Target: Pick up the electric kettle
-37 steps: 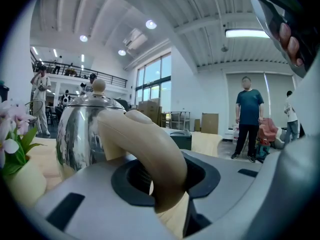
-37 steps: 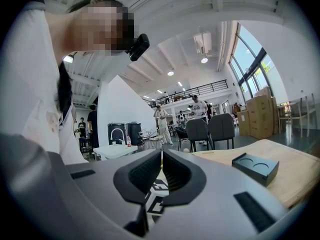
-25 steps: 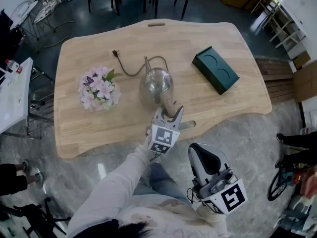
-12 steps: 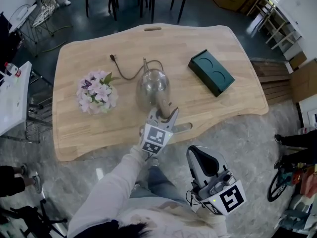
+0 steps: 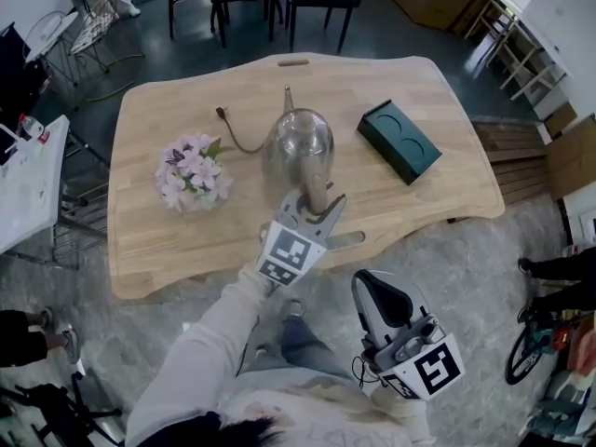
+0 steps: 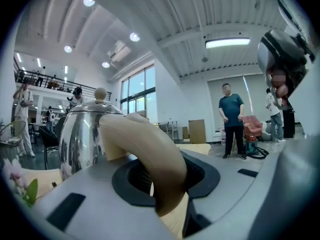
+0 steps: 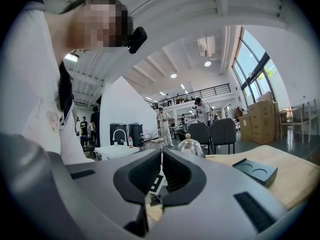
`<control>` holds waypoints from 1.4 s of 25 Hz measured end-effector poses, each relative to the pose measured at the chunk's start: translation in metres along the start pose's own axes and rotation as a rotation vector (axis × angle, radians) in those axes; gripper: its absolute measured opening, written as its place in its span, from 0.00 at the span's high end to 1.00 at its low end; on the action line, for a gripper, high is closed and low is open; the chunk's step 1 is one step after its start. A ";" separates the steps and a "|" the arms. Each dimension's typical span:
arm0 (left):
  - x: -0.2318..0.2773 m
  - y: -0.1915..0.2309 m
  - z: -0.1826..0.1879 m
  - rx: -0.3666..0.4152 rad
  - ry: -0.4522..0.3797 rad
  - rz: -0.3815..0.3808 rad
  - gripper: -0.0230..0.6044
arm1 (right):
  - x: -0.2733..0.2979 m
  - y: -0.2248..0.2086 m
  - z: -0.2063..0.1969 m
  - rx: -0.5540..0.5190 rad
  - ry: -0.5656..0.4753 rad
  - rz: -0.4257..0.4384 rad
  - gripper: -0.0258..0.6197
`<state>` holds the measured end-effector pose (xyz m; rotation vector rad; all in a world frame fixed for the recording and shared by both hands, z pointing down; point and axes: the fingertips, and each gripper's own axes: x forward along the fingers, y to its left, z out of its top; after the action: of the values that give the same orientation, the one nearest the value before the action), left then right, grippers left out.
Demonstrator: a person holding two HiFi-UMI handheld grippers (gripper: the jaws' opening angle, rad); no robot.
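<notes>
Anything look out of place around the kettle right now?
Only the power cord from the kettle: it trails loose over the table, plug lying near the flowers, and may drag. Nothing spilled.

Pink flower bunch (image 5: 192, 173) on wooden table's (image 5: 372, 82) left side, dk green box (image 5: 400, 141) on its right

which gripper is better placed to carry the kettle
Left: the left gripper is shut on the kettle handle; the right gripper is shut, empty, short of the table.
</notes>
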<state>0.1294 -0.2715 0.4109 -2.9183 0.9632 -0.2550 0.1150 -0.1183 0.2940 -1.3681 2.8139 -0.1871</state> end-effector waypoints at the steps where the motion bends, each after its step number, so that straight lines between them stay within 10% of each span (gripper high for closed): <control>1: -0.006 -0.003 0.007 0.012 -0.004 -0.011 0.78 | -0.001 0.002 0.001 -0.002 -0.003 0.001 0.93; 19: -0.214 -0.073 0.114 0.077 -0.077 -0.083 0.78 | -0.029 0.115 0.010 -0.037 -0.057 0.082 0.93; 35: -0.402 -0.154 0.121 0.018 -0.072 -0.043 0.78 | -0.062 0.255 0.001 -0.106 -0.076 0.140 0.93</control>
<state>-0.0773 0.0914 0.2526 -2.9126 0.8842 -0.1592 -0.0464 0.0864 0.2618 -1.1621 2.8790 0.0154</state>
